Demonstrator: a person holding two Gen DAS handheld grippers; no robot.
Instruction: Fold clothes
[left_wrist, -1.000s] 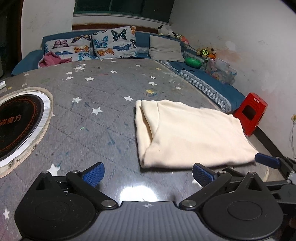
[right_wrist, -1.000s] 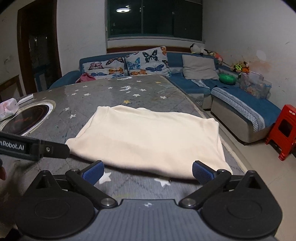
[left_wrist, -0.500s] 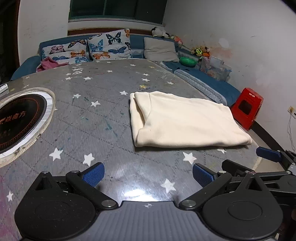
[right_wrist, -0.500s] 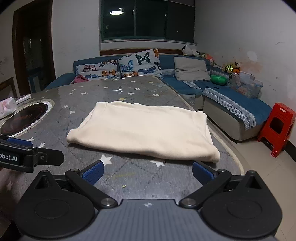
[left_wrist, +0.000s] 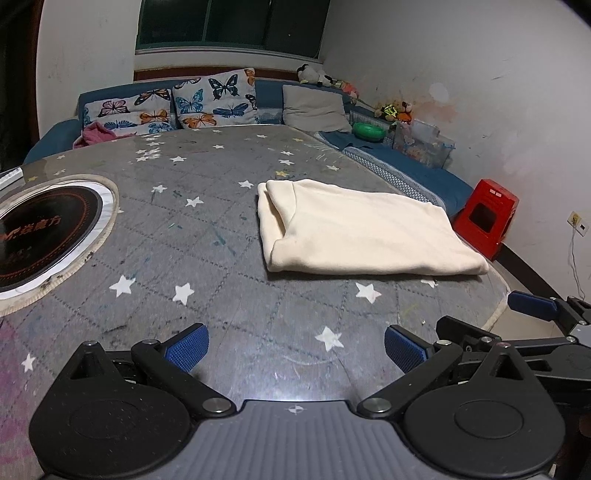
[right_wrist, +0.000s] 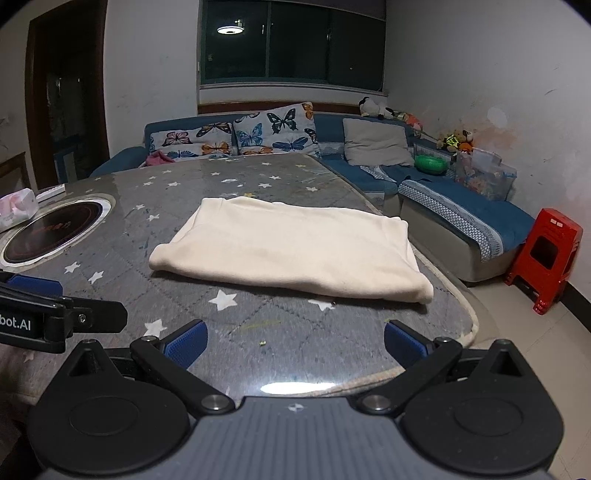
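One wide table (left_wrist: 229, 266) under a star-print cover fills the room, its cooktop ring (left_wrist: 40, 236) off to my left. On it, toward the right edge, lies the cream garment (right_wrist: 288, 247), folded into a flat rectangle, where both my tools can reach it. My left gripper (left_wrist: 293, 345) and right gripper (right_wrist: 293, 341) hang over the near edge, well short of the cloth, fingers spread wide and holding nothing; the fold looks done to me.
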